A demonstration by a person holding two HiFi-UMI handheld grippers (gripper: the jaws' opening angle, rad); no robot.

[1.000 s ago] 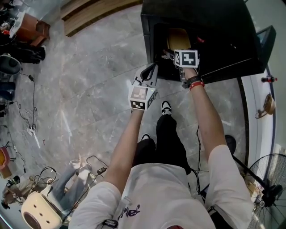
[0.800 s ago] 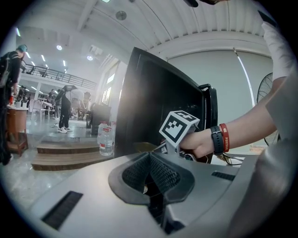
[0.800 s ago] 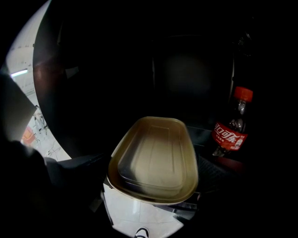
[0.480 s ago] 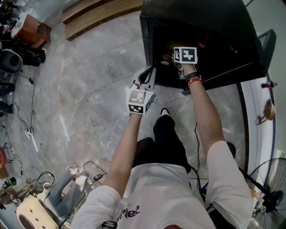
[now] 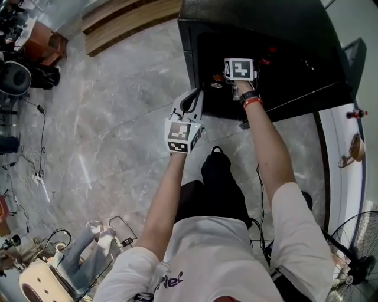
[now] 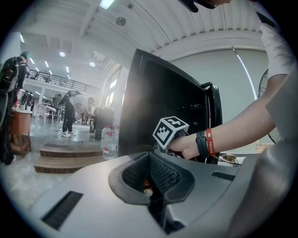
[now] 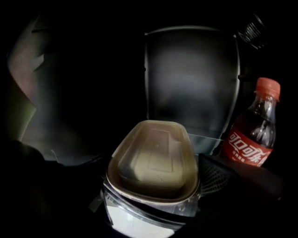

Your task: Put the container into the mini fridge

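The black mini fridge (image 5: 254, 23) stands open on the marble floor, its door (image 5: 348, 53) swung to the right. My right gripper (image 5: 234, 79) reaches into the dark inside, and its marker cube (image 5: 239, 69) hides the load from the head view. In the right gripper view a beige oval container (image 7: 156, 158) sits between the jaws, gripper (image 7: 153, 190) shut on it, over the fridge shelf. A cola bottle (image 7: 253, 130) stands just to its right. My left gripper (image 5: 192, 101) hangs in front of the fridge's left edge, shut (image 6: 153, 179) and holding nothing.
A wooden step (image 5: 124, 15) runs along the far left. Cables (image 5: 41, 135) and bags lie on the floor at left, a fan (image 5: 354, 253) stands at lower right. Water bottles (image 6: 108, 142) sit on the step beside the fridge (image 6: 158, 102). My legs are below the fridge opening.
My right gripper has pushed further into the fridge with the container, which the head view no longer shows. The left gripper has shifted slightly left and stayed shut.
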